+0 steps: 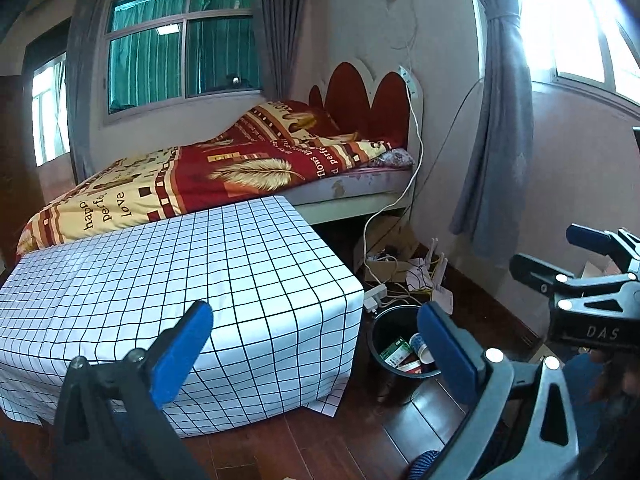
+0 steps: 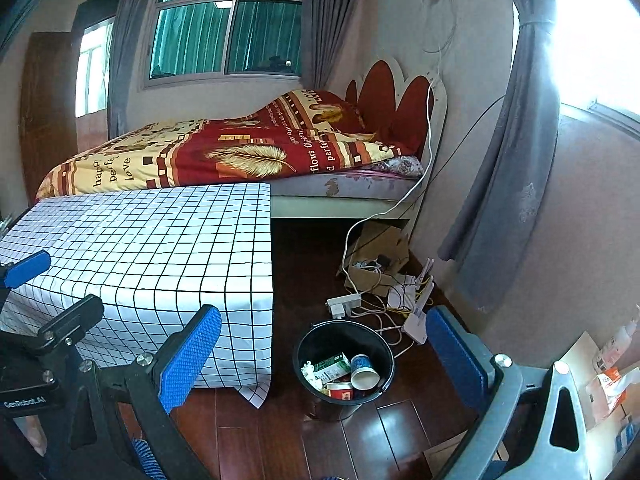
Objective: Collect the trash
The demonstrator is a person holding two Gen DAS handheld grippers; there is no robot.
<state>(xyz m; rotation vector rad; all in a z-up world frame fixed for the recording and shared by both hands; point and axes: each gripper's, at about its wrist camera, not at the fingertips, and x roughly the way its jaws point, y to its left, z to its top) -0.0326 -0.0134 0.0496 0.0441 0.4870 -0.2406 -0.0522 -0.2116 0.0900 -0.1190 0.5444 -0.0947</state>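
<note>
— Blue pads fill the bottom of both views. What are the tools doing?

— Left gripper has its jaws spread as wide as they go, with nothing between them; through the gap you see only tablecloth and floor. Right gripper stands wide apart too, empty, framing the bin in its own view.

— Where is the rubbish?

— Inside a black bucket on the dark wooden floor, lower centre of the right wrist view. It holds a green and white carton, a paper cup lying on its side with its mouth toward the camera, crumpled white tissue and a red-rimmed tub. In the left wrist view the same bucket sits lower right of centre, partly behind the right-hand pad.

— What is beside it?

— Just to its left, a table under a white checked cloth, bare on top. Behind the bucket, a white power strip and a tangle of cables by a cardboard box. Further back, middle of frame, a bed with a red and yellow quilt. Grey curtains hang at the right, next to a glaring window.

— Anything else?

— Far right edge of the right wrist view: a white bottle and some packaging, too blurred to name.
</note>
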